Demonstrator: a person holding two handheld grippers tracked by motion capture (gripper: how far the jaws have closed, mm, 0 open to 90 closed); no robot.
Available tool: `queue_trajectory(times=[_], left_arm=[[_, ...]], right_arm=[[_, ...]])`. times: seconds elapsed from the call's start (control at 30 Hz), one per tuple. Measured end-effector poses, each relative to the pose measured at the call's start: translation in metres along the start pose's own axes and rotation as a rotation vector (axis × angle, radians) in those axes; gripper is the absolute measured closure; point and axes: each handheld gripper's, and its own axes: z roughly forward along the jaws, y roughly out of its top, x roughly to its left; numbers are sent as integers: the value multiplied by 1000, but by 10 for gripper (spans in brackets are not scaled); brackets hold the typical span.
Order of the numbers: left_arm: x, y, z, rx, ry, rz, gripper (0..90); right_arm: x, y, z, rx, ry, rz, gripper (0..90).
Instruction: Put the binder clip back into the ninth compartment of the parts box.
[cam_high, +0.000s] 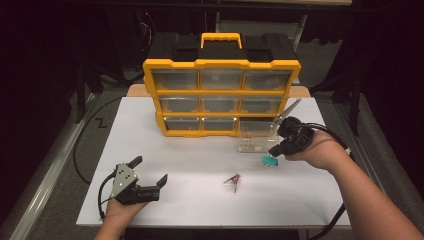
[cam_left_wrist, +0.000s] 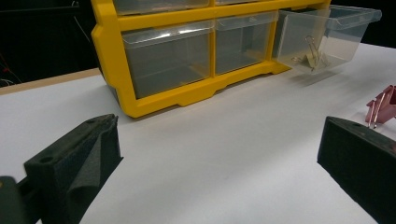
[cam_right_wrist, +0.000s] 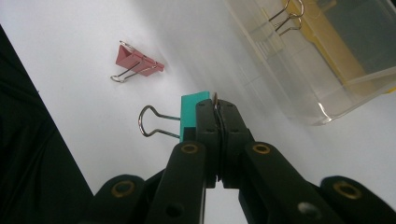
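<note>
My right gripper (cam_high: 276, 151) is shut on a teal binder clip (cam_high: 269, 160), pinching one of its wire handles; up close the teal binder clip (cam_right_wrist: 192, 112) hangs off the tips of the right gripper (cam_right_wrist: 217, 108) above the table. A red binder clip (cam_high: 233, 179) lies on the white tabletop; the same red binder clip (cam_right_wrist: 135, 63) sits beyond the teal one. A clear drawer (cam_high: 256, 135) is pulled out of the yellow organizer (cam_high: 220, 95) and holds a yellowish clip (cam_left_wrist: 312, 55). My left gripper (cam_high: 150, 172) rests open at the front left with nothing between its jaws.
The yellow organizer with several clear drawers and a black top stands at the back middle of the white table (cam_high: 150, 145). A wooden board edge (cam_high: 137, 90) shows behind it. Cables trail from both grippers.
</note>
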Motion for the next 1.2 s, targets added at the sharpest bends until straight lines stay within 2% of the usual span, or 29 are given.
queue_trajectory(times=[0.8, 1.2], left_arm=[[0, 0, 0, -2, -5, 2, 2], [0, 0, 1, 2, -8, 4, 3]], right_arm=[[-5, 16, -15, -4, -5, -3, 900], [-9, 25, -27, -8, -23, 0, 900]])
